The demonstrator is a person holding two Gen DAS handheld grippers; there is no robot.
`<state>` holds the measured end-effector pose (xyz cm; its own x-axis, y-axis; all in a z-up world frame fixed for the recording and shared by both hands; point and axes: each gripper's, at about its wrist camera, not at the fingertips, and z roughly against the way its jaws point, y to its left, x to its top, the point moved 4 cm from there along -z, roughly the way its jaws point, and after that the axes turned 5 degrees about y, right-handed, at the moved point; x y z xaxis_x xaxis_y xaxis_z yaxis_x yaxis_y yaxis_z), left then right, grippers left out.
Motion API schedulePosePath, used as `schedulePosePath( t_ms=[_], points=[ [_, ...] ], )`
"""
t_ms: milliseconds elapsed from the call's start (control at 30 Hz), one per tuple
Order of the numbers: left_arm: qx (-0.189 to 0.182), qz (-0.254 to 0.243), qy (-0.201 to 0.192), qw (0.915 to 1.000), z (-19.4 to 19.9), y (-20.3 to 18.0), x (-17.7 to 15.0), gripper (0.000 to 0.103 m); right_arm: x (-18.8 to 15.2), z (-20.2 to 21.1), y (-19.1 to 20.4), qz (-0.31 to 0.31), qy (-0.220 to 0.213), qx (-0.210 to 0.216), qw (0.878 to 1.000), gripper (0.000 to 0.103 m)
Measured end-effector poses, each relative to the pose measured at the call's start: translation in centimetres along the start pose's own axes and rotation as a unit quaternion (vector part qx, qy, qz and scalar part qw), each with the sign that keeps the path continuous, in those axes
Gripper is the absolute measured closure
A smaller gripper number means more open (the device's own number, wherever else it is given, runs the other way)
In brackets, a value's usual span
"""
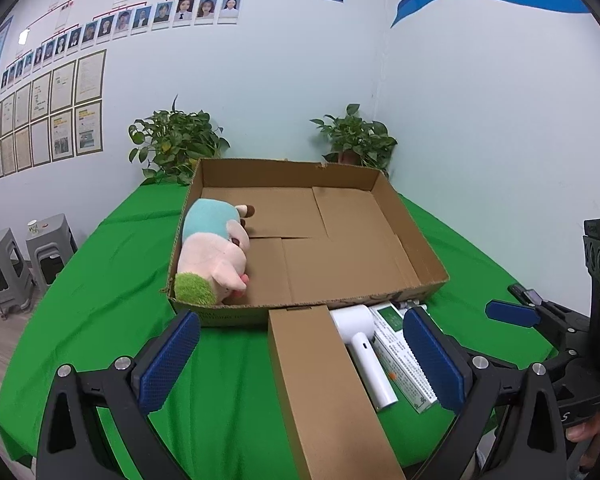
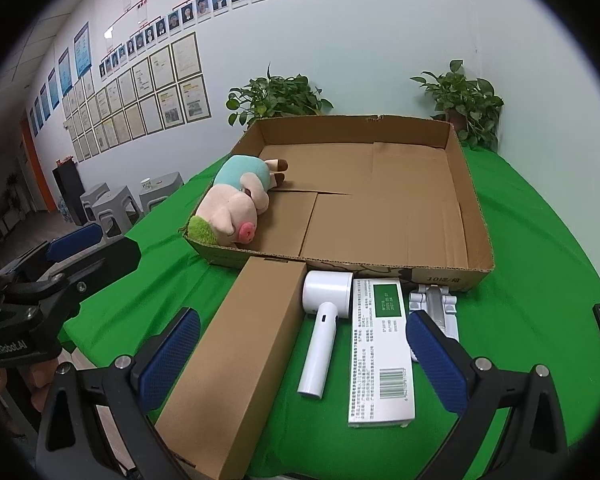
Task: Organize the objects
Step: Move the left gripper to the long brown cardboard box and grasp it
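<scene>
A shallow open cardboard box (image 1: 416,240) (image 2: 476,208) stands on the green table. A plush pig (image 1: 212,252) (image 2: 236,200) lies inside at its left wall. In front of the box lie a long brown carton (image 1: 320,380) (image 2: 244,352), a white handheld device (image 1: 364,344) (image 2: 324,320), a white and green medicine box (image 1: 400,356) (image 2: 380,352) and a grey folded stand (image 2: 436,304). My left gripper (image 1: 300,364) is open above the carton. My right gripper (image 2: 304,356) is open above the carton, the device and the medicine box. Both are empty.
Two potted plants (image 1: 176,144) (image 1: 356,136) stand behind the box by the wall. Grey stools (image 1: 8,268) (image 2: 112,204) stand on the floor to the left. The other gripper shows at the right edge of the left wrist view (image 1: 540,320) and at the left edge of the right wrist view (image 2: 60,264).
</scene>
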<state>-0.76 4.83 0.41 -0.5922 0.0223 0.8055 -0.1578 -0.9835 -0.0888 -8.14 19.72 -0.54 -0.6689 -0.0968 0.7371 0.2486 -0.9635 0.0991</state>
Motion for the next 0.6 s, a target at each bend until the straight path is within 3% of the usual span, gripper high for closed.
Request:
schedulePosePath(
  t_ms=[333,433,600],
  points=[
    [-0.081,0.043,0.074,0.9930,-3.2,0.5,-2.7,0.001,-2.0,-1.9,1.2,-0.002,0.037,0.017,0.999,0.001],
    [-0.116,0.060,0.104,0.9860,-5.1,0.9,-4.0,0.001,-3.3,-3.0,2.1,0.000,0.062,0.034,0.998,0.001],
    [-0.167,0.103,0.172,0.9654,-9.2,2.1,-6.6,0.001,-5.6,-5.3,4.4,0.009,0.113,0.066,0.991,0.001]
  ],
)
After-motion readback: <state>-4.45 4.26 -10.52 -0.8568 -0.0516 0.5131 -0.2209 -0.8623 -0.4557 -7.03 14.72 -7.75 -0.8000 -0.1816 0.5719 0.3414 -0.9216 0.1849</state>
